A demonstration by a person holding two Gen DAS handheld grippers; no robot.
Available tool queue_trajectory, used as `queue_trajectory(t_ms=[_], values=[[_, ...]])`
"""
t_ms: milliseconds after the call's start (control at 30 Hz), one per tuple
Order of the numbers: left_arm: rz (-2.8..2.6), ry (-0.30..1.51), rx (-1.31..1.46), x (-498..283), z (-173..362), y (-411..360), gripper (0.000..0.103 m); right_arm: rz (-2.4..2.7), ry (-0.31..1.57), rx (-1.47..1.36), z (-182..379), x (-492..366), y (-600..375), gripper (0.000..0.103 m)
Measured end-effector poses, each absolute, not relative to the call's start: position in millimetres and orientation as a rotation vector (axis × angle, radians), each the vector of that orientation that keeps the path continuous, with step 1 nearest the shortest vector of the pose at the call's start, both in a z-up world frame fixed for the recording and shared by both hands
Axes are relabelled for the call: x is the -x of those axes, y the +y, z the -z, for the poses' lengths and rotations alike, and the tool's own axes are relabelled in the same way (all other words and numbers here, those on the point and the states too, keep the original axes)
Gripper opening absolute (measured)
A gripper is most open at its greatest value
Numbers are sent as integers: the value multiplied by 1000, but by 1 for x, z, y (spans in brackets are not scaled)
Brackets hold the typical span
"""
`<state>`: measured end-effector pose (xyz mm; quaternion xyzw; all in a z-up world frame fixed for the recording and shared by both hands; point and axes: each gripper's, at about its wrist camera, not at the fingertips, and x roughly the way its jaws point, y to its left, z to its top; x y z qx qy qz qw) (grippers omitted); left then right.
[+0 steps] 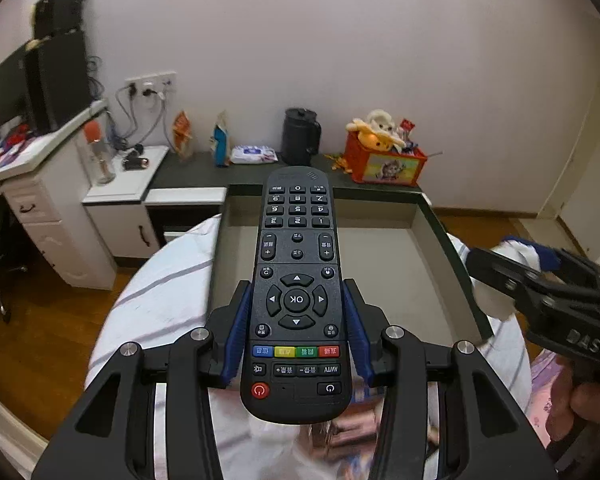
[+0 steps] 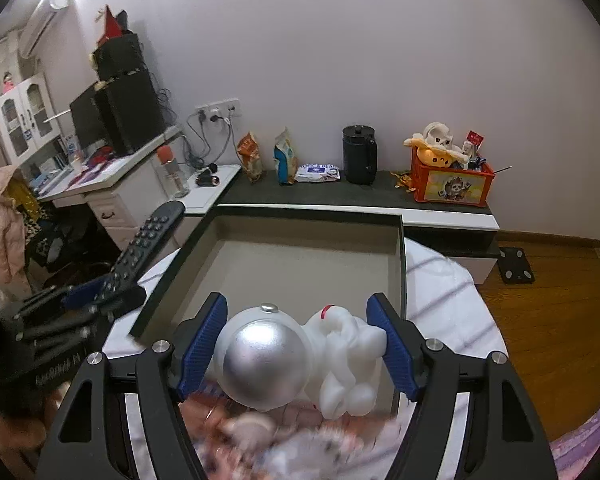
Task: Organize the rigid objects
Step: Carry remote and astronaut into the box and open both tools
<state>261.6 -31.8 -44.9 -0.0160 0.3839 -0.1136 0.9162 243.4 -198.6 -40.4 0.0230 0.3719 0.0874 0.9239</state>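
Observation:
My left gripper (image 1: 297,328) is shut on a black remote control (image 1: 298,264), its blue pads pressing both long sides; the remote points away over a shallow grey tray (image 1: 384,248) with a dark rim. In the right wrist view, my right gripper (image 2: 298,344) is shut on a white astronaut figure (image 2: 300,360) with a silver helmet, lying sideways between the blue pads above the tray's (image 2: 300,260) near end. The left gripper with the remote (image 2: 148,248) shows at the left of that view; the right gripper (image 1: 540,292) shows at the right of the left wrist view.
The tray rests on a white striped bedsheet (image 1: 160,300). Behind it runs a dark low shelf (image 2: 340,196) with snack bags, a black kettle (image 2: 359,160) and a red toy crate (image 2: 450,180). A white desk (image 1: 40,168) with a monitor stands at left. Wooden floor lies on both sides.

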Motion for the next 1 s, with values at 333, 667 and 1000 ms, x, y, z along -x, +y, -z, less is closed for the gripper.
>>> queue_trajectory(t_ms=[333, 667, 1000], values=[[206, 933, -7, -336, 102, -62, 44, -153, 934, -81, 98, -339, -208, 74], [153, 1024, -49, -354, 127, -66, 76, -144, 1043, -66, 130, -366, -204, 76], [138, 935, -27, -318, 84, -42, 103, -146, 1018, -121, 109, -352, -207, 103]])
